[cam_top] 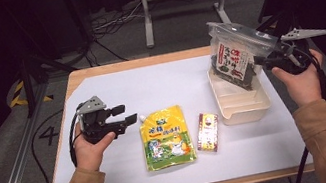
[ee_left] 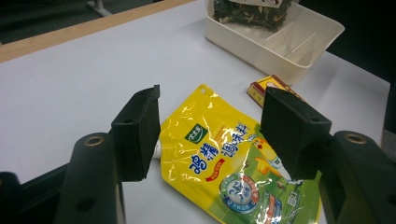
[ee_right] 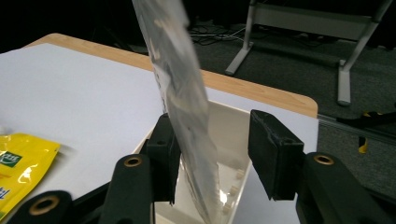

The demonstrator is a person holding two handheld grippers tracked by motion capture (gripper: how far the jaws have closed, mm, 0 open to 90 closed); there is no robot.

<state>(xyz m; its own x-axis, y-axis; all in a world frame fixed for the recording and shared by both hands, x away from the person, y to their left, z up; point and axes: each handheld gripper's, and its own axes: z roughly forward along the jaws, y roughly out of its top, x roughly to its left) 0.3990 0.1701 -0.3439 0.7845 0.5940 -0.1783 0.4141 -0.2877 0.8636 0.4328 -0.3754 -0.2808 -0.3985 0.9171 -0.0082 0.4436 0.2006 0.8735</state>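
A clear zip bag [cam_top: 235, 56] of dark dried food with a red-and-white label stands tilted in the far end of a cream tray [cam_top: 244, 102] at the right. My right gripper [cam_top: 260, 61] is at the bag's right edge. In the right gripper view the bag [ee_right: 187, 102] runs between the jaws of my right gripper [ee_right: 217, 154] and leans on the left one, with a gap to the other, so this gripper is open. My left gripper [cam_top: 127, 114] is open and empty, just left of a yellow-green pouch [cam_top: 165, 137]. In the left gripper view my left gripper [ee_left: 210, 130] frames that pouch [ee_left: 224, 158].
A small red-and-yellow packet [cam_top: 207, 132] lies flat between the pouch and the tray. The tray's near compartments [ee_left: 299, 51] have low dividers. A white mat [cam_top: 149, 83] covers the wooden table. Metal stand legs and cables lie on the floor beyond the far edge.
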